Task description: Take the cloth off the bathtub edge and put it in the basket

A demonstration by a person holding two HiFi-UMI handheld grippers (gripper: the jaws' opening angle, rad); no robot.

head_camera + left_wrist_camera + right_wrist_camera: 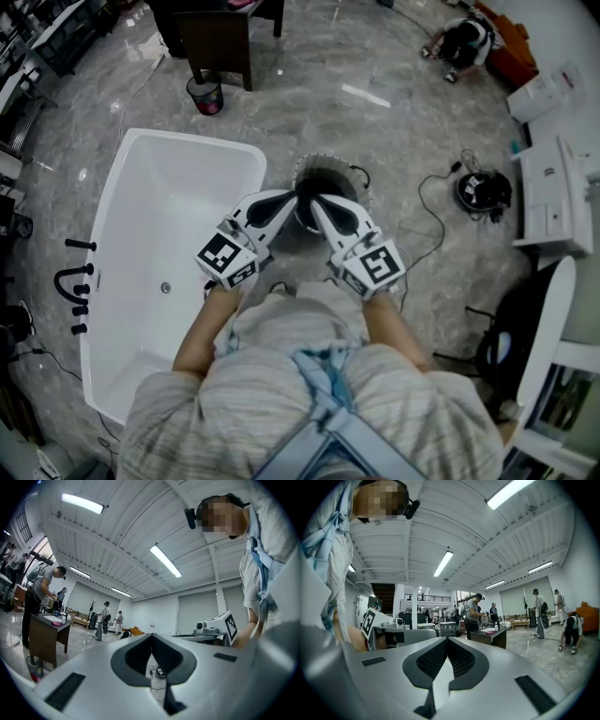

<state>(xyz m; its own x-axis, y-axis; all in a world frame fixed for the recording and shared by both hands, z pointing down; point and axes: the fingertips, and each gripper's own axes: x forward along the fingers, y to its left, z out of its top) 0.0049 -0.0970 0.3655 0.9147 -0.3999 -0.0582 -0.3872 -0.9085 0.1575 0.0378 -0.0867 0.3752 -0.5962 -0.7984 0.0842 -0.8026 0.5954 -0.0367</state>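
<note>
The left gripper (286, 199) and right gripper (319, 204), smooth and white, were clenched empty, tapered tips close together over the round dark basket (328, 161) at twelve o'clock; the glossy white bathtub (187, 141) lay at ten o'clock; the cloth couldn't be made out.

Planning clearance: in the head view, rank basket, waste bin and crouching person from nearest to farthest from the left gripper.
1. Basket, right at the left gripper tips.
2. Waste bin, farther off, upper left.
3. Crouching person, farthest, upper right.

Dark round basket (327, 166) beside white bathtub (187, 202)
</note>
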